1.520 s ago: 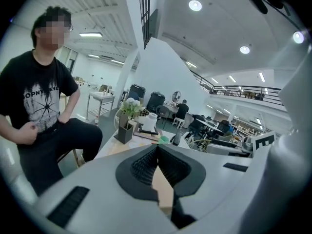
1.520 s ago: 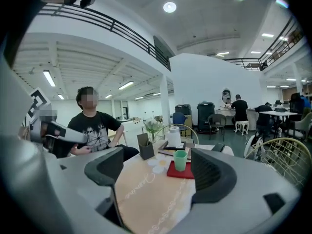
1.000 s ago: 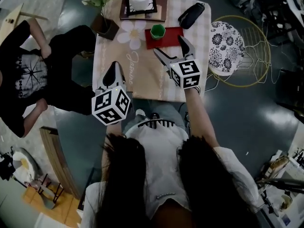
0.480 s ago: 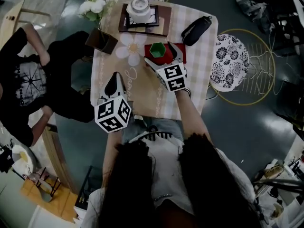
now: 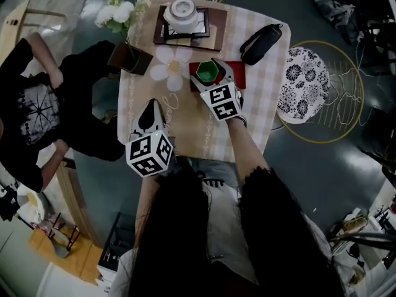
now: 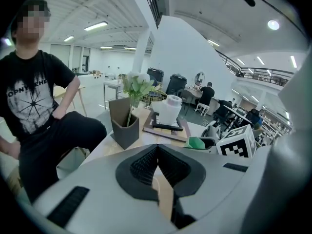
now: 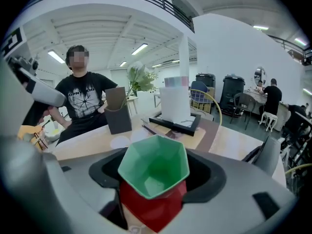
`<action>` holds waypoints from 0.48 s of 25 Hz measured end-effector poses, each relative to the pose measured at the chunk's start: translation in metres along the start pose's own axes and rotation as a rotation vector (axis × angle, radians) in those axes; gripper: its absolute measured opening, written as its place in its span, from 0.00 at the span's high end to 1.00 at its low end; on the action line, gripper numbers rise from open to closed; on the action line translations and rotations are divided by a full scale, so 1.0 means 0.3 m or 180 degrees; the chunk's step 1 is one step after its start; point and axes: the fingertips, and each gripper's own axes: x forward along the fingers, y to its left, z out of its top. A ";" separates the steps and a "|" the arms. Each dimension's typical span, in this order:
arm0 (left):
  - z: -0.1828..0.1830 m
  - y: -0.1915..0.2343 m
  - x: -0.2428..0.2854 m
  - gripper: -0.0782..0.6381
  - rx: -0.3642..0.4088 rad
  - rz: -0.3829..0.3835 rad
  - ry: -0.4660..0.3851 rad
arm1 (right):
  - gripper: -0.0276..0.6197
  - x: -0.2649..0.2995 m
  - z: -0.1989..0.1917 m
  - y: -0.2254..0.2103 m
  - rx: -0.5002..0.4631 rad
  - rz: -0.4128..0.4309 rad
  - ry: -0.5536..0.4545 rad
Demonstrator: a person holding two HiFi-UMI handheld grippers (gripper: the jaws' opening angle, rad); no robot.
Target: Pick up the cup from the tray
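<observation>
A green faceted cup [image 5: 205, 72] stands on a red tray [image 5: 239, 73] on the checked table [image 5: 185, 125]. My right gripper [image 5: 208, 74] reaches around it: the cup [image 7: 153, 172] sits between the two jaws, which are closing, with a dark gap still showing beside the rim. Under the cup the red tray [image 7: 153, 212] shows. My left gripper [image 5: 150, 106] hovers over the table's near left part, well short of the tray. Its jaws [image 6: 157, 150] meet at the tips with nothing between them.
A dark holder with white flowers [image 5: 130, 54] stands at the table's left edge beside a flower-shaped mat [image 5: 170, 65]. A wooden board with a white pot [image 5: 184, 14] lies at the back, a black pouch [image 5: 260, 42] at the right. A person in black [image 5: 37, 104] sits left.
My right gripper has moved forward from the table's middle to the tray and now has the cup between its jaws. The left gripper has hardly moved.
</observation>
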 end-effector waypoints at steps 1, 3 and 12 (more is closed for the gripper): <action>-0.004 -0.001 0.002 0.88 0.0002 -0.0001 0.0007 | 0.43 0.000 -0.003 0.002 -0.0015 0.0008 0.0011; -0.011 -0.005 0.004 0.88 0.0014 -0.0011 0.0021 | 0.43 0.001 -0.006 0.007 -0.0033 0.0023 0.0032; -0.022 -0.021 -0.010 0.88 0.0117 -0.0069 0.0036 | 0.44 -0.078 0.040 0.007 0.0029 -0.0053 -0.0125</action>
